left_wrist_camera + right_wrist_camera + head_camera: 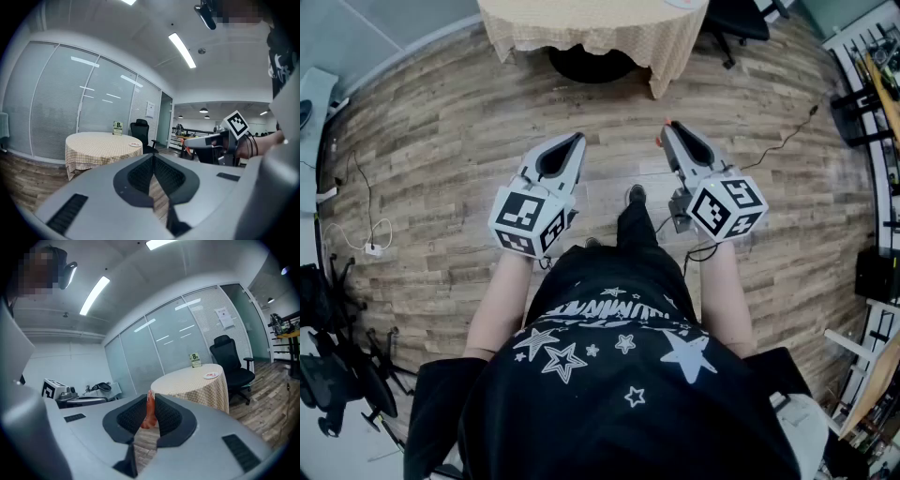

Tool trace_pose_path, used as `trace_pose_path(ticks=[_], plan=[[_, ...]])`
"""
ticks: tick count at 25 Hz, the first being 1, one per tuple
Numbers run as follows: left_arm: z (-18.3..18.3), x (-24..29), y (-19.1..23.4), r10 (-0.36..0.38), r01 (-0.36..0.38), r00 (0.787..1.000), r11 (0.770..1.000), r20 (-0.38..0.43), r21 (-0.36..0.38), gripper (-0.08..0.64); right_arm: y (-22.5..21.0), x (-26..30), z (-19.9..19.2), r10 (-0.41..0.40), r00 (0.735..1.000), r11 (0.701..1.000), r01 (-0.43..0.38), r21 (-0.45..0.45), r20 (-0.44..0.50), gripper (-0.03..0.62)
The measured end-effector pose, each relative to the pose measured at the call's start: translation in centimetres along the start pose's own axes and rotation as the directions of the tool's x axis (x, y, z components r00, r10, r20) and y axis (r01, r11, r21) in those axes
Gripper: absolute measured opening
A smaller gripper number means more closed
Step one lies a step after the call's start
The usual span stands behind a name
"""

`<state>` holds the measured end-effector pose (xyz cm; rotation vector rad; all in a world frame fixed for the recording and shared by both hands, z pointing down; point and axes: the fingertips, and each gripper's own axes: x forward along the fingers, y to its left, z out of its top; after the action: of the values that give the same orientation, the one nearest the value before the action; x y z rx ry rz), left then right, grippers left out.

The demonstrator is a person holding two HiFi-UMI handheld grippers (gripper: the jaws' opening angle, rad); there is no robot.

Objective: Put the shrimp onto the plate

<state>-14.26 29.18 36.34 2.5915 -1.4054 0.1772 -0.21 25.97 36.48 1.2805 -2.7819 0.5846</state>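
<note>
The right gripper (151, 398) has its fingers (168, 416) clenched on the shrimp (150, 414), the left gripper (153, 158) is pressed together empty, so best carry it level to the plate (211, 375) on the far counter (187, 386).

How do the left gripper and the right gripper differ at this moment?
The right gripper has its fingers shut on an orange shrimp; the left gripper has its fingers shut on nothing. The right gripper's tip sits a little farther forward, nearer the table, than the left gripper's. Both hang over the wooden floor and angle toward the table, where the plate lies.
</note>
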Motion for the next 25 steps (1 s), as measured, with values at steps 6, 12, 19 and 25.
trace_pose_path(ticks=[6,12,19,25], plan=[[0.0,-0.2,-0.3,0.0,0.0,1.0,1.0,0.003,0.0,0.008,0.4,-0.4,0.1,0.007,1.0,1.0,-0.007,-0.022,-0.002,0.06],[0.0,0.2,-0.9,-0.004,0.004,1.0,1.0,0.003,-0.005,0.008,0.2,-0.8,0.1,0.015,1.0,0.999,-0.015,-0.029,-0.01,0.06],[-0.7,1.3,-1.0,-0.004,0.003,1.0,1.0,-0.016,-0.026,0.008,-1.8,-1.1,0.8,-0.031,0.999,0.999,0.031,0.008,0.031,0.06],[-1.3,3.6,-0.3,0.001,-0.003,0.999,0.999,-0.036,-0.048,0.008,-4.3,-0.4,1.0,-0.048,0.999,0.998,0.046,0.052,0.026,0.06]])
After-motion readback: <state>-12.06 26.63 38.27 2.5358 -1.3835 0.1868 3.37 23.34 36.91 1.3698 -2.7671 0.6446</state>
